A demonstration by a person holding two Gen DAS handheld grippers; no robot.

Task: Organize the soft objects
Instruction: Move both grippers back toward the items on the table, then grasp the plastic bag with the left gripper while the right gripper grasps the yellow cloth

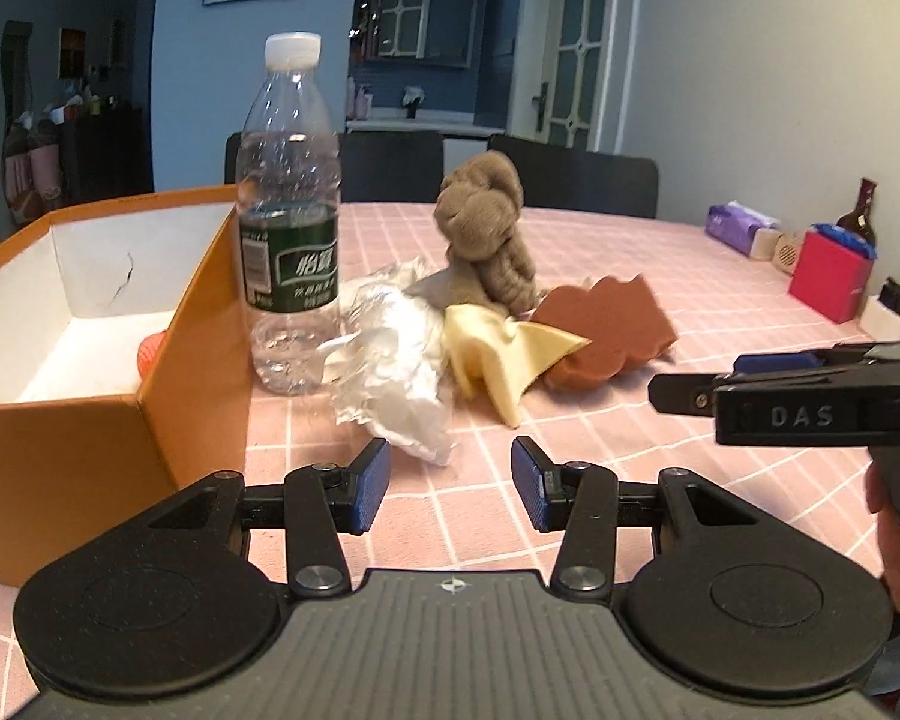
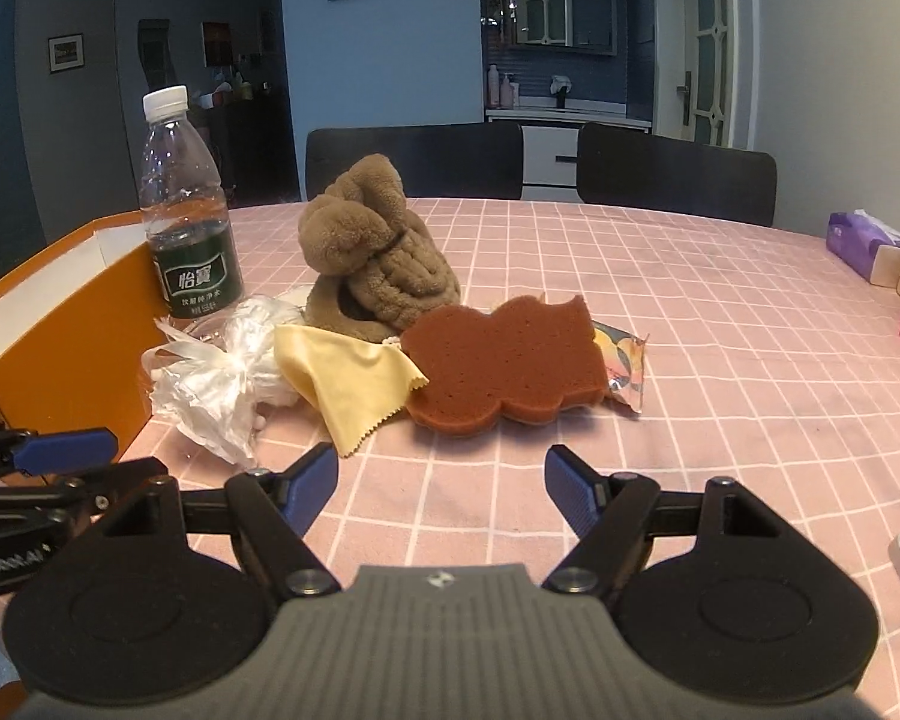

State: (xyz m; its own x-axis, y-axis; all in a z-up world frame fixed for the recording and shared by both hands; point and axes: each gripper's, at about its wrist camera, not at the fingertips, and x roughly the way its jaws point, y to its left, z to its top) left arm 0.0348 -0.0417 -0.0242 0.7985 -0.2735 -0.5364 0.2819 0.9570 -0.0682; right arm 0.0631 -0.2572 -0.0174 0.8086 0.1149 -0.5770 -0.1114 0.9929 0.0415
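A brown plush towel (image 1: 489,234) (image 2: 372,252) stands bunched on the pink checked table. In front of it lie a yellow cloth (image 1: 504,354) (image 2: 345,369), a brown sponge (image 1: 606,330) (image 2: 504,366) and a crumpled white plastic bag (image 1: 390,354) (image 2: 222,378). An open orange box (image 1: 90,420) (image 2: 60,312) stands at the left with something orange-pink (image 1: 150,351) inside. My left gripper (image 1: 450,483) is open and empty just short of the bag. My right gripper (image 2: 441,495) is open and empty in front of the sponge.
A clear water bottle (image 1: 288,222) (image 2: 186,210) stands beside the box. A foil snack packet (image 2: 624,372) lies behind the sponge. A red box (image 1: 831,279), tissue pack (image 1: 741,225) and dark bottle (image 1: 858,213) stand at the far right. Black chairs (image 2: 678,174) line the far edge.
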